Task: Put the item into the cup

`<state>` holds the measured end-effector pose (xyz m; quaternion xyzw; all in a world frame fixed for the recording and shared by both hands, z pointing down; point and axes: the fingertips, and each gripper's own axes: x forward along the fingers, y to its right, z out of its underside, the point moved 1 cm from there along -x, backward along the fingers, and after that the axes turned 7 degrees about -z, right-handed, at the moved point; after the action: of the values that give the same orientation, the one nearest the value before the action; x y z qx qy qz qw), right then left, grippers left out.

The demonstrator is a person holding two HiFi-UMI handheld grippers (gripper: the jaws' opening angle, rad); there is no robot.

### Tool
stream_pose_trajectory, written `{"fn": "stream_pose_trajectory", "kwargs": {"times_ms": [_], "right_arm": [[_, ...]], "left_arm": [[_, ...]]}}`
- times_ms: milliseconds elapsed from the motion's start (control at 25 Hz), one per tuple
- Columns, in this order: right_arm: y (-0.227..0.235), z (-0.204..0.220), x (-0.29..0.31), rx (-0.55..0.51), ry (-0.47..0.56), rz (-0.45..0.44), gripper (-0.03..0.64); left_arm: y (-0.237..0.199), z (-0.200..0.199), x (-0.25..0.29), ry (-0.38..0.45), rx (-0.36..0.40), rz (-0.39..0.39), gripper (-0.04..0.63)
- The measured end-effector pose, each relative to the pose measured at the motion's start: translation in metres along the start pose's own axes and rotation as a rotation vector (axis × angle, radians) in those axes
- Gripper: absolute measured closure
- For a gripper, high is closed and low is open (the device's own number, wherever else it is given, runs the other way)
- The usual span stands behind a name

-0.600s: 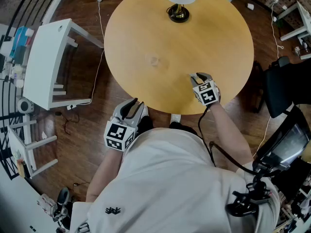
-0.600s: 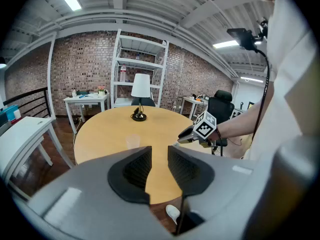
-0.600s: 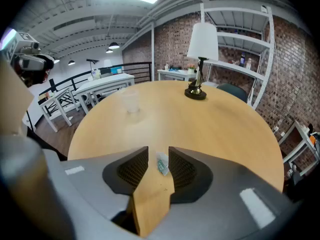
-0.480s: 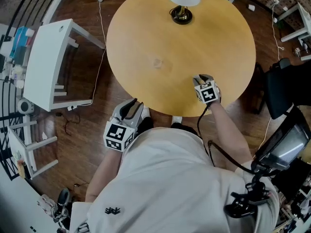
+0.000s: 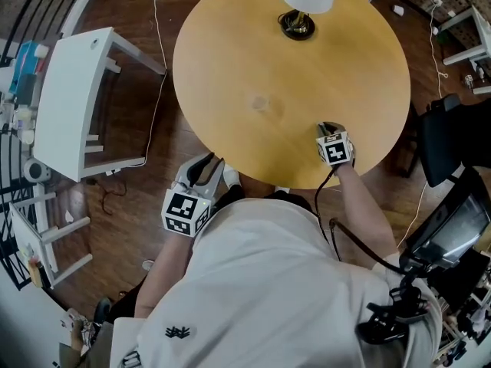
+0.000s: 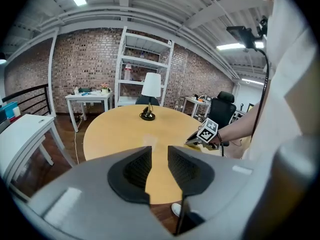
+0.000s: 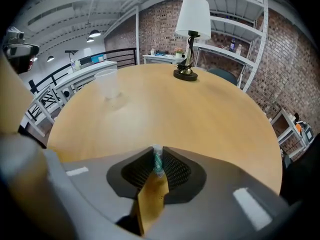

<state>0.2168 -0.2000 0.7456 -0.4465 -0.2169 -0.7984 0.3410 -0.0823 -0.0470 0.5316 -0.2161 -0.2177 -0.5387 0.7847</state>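
Note:
A clear plastic cup (image 5: 261, 103) stands near the middle of the round wooden table (image 5: 230, 37); in the right gripper view the cup (image 7: 108, 83) is far ahead and to the left. My right gripper (image 5: 328, 129) hovers over the table's near right part, to the right of the cup and apart from it. Its jaws (image 7: 157, 156) are shut on a small green-and-white packet (image 7: 158, 168) with a brown tail hanging below. My left gripper (image 5: 205, 169) is off the table, over the floor by the near edge. Its jaws (image 6: 159, 166) stand a narrow gap apart and hold nothing.
A white-shaded lamp (image 5: 301, 18) on a dark base stands at the table's far side, also seen as the lamp (image 7: 190, 34). A white side table (image 5: 77, 98) is to the left and a black chair (image 5: 453, 136) to the right. Cables lie on the wooden floor.
The head view has shifted a little, so the table sits further right in the picture. Both grippers keep about the same places relative to the table and cup.

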Motion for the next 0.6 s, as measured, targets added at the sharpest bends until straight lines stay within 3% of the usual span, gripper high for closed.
{"fn": "stream_pose_trajectory", "kwargs": {"times_ms": [320,600], "right_arm": [[-0.012,-0.020,-0.021,0.028,0.025,0.028,0.569],[-0.063,-0.102,-0.043,-0.068,0.140,-0.010,0.571]], "left_arm": [[-0.026,-0.003,0.010,0.034,0.003,0.043,0.514],[-0.056,-0.005,0.013,0.051,0.001,0.066,0.514]]}}
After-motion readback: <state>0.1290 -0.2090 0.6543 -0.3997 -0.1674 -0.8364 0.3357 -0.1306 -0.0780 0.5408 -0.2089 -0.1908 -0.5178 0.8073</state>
